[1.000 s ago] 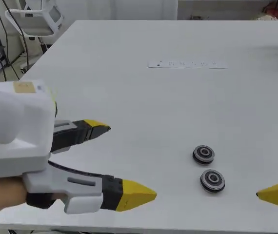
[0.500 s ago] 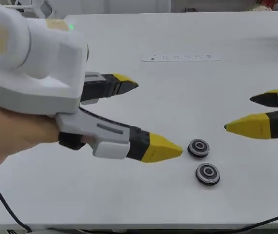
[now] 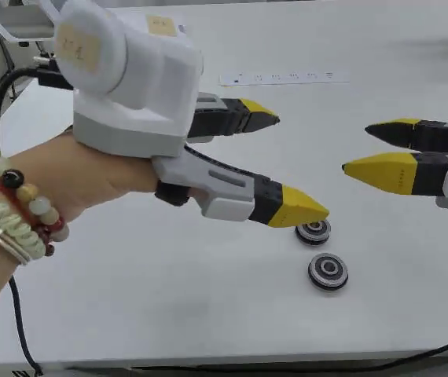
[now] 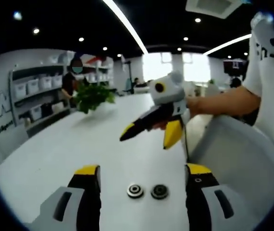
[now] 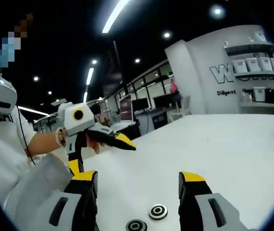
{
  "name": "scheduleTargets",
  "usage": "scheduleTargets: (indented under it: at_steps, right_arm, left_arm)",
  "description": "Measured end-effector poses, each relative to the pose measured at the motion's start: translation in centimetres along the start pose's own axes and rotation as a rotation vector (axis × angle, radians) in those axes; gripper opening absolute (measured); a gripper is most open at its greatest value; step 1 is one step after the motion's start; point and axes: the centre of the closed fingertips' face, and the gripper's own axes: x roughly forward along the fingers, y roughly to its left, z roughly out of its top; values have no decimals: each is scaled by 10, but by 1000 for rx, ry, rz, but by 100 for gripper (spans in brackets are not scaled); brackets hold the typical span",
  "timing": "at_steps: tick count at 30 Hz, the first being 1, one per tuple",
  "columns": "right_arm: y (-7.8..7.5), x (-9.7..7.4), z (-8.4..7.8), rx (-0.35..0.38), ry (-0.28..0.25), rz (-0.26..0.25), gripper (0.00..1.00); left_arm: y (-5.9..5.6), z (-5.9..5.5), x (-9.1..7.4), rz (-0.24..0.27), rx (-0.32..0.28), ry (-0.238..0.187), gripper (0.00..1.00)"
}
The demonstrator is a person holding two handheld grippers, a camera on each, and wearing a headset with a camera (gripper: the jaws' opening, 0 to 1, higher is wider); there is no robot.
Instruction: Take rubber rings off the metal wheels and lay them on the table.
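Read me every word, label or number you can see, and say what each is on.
"Diligent": on the wall, below large letters beginning "W".
On the strip on the table: print too small to read.
On the yellow sticker on the left gripper: writing too blurred.
Lettering on the shirt: blurred.

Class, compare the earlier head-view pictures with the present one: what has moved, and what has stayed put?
The left tongs have swung from the near left toward the wheels; one tip now hangs by the far wheel. The right tongs have come in from the right. Both stay open, empty. The near wheel and its neighbour lie unmoved on the table, rings on.
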Motion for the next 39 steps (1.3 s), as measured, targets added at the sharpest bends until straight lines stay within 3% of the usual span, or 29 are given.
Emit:
scheduleTargets:
  at_steps: [5,8,16,18,20,27,34,39]
  right_arm:
    - [-9,-1,-27,38,77,6,51]
    - [-18,-2,-44,13,148,-29,50]
    - [-7,2,-65,20,200,30,37]
    - [-5,3,-71,22,219,39,36]
    - [-2,3,-78,21,245,48,34]
    - [1,1,-117,-24,415,54,31]
    - [6,4,-128,-29,447,65,28]
    - [5,4,-136,-45,481,61,26]
  left_arm:
    - [3,-1,17,-11,-8,-32,74]
    - [8,-3,27,6,-7,-52,72]
    - [2,-26,35,18,11,-67,68]
    - [0,-34,36,19,15,-67,63]
    - [-3,-41,38,9,9,-52,58]
    - [-16,-61,48,-24,23,-9,52]
    - [-28,-75,62,-56,14,-2,42]
    - [-33,-95,70,-65,24,59,34]
